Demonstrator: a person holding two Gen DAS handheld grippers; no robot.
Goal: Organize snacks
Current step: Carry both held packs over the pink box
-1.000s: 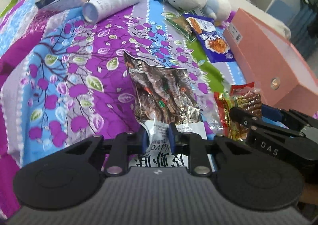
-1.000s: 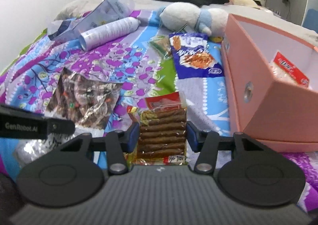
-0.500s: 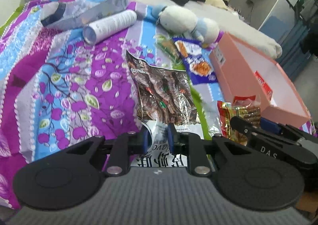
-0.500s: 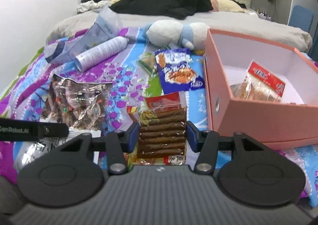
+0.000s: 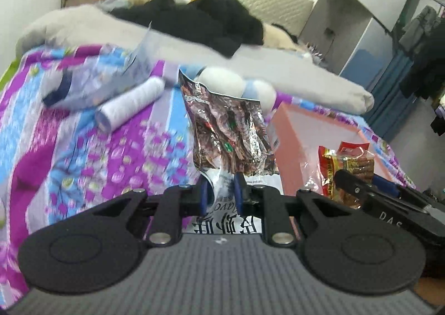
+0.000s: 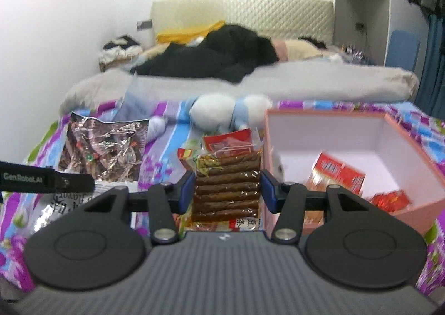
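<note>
My left gripper [image 5: 221, 189] is shut on a silver foil snack bag [image 5: 228, 131] and holds it upright above the bed; the bag also shows in the right wrist view [image 6: 103, 148]. My right gripper [image 6: 226, 189] is shut on a clear pack of brown snack sticks [image 6: 226, 184], raised just left of the pink box [image 6: 417, 159]; the pack shows in the left wrist view [image 5: 347, 167]. The open pink box [image 5: 300, 131] holds red snack packets [image 6: 336, 176].
A floral purple bedspread [image 5: 83, 153] covers the bed. A white cylinder [image 5: 130, 103] and a blue-white bag [image 5: 97, 84] lie at the back left. A white and blue plush toy [image 6: 230, 114] lies behind the box. Black clothes [image 6: 217, 56] lie further back.
Both grippers have lifted their snack packs off the bedspread and tilted up. The box now sits lower and closer, with its inside showing in the right wrist view.
</note>
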